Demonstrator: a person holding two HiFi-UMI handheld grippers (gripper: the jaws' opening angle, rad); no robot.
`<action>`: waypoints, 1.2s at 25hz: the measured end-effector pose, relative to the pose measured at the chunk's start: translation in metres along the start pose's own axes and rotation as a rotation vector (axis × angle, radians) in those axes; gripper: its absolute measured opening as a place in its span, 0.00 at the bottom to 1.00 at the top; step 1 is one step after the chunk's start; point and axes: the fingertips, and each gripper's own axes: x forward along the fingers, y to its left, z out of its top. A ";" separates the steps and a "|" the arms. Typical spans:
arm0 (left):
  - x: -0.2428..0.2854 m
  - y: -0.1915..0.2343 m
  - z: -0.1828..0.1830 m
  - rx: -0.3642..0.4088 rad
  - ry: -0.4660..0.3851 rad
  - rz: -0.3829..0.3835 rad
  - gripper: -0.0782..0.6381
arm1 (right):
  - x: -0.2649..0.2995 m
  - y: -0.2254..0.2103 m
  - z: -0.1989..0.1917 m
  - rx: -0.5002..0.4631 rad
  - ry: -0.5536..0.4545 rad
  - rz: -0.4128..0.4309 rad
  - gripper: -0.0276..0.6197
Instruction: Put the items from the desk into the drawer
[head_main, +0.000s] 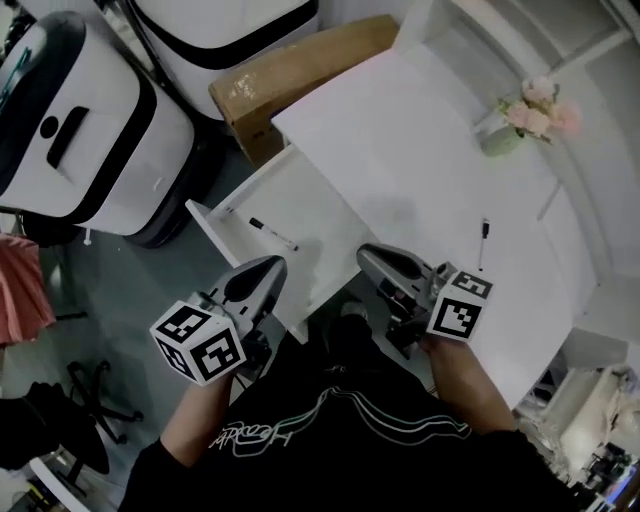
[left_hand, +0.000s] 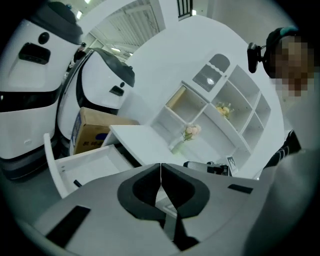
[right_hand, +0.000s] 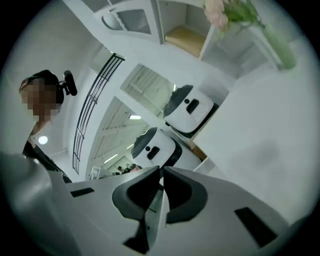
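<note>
**Left tongs** (head_main: 272, 266): pressed together, nothing between them. Held above the near corner of the drawer (head_main: 285, 195), tips aimed across it.

**Right tongs** (head_main: 368, 256): pressed together too, and empty. Held up off the surface, to the right of the drawer and just over the worktop (head_main: 400, 130) edge.

**Drawer**: pulled fully out from under the worktop, white inside, front wall nearest the person.

**Pen, first** (head_main: 273, 235): black and white, lying flat on the drawer floor toward its front. This one looks done.

**Pen, second** (head_main: 484, 242): dark and slim, lying flat on the worktop well to the right of the drawer, beyond the right tongs. This looks like the piece still to be moved.

**Vase of flowers** (head_main: 525, 122): upright at the far side of the worktop, well away from the drawer. Whether it counts among the items I cannot tell.

**Cardboard box** (head_main: 300, 70): on the floor beyond the drawer's far end. Not part of the job.

**Handling note, by my reckoning:**
- The right tongs are the better placed pair.
- Spread them before going down, not at the last moment.
- Turn the wrist so they close across the pen's barrel near its middle, or it will tip or roll when lifted.
- Bring both pads down to the surface first, since the pen is thin and lies flat.
- Carry it over the drawer wall and let go low, beside the first pen.
- Keep the left tongs clear of that path.
</note>
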 end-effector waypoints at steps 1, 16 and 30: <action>0.011 -0.014 0.002 0.017 0.012 -0.013 0.14 | -0.021 -0.003 0.012 -0.027 -0.027 -0.030 0.13; 0.154 -0.179 -0.038 0.154 0.191 -0.174 0.14 | -0.275 -0.116 0.076 -0.296 -0.141 -0.543 0.14; 0.175 -0.200 -0.055 0.148 0.239 -0.155 0.14 | -0.281 -0.220 0.041 -0.430 0.158 -0.867 0.36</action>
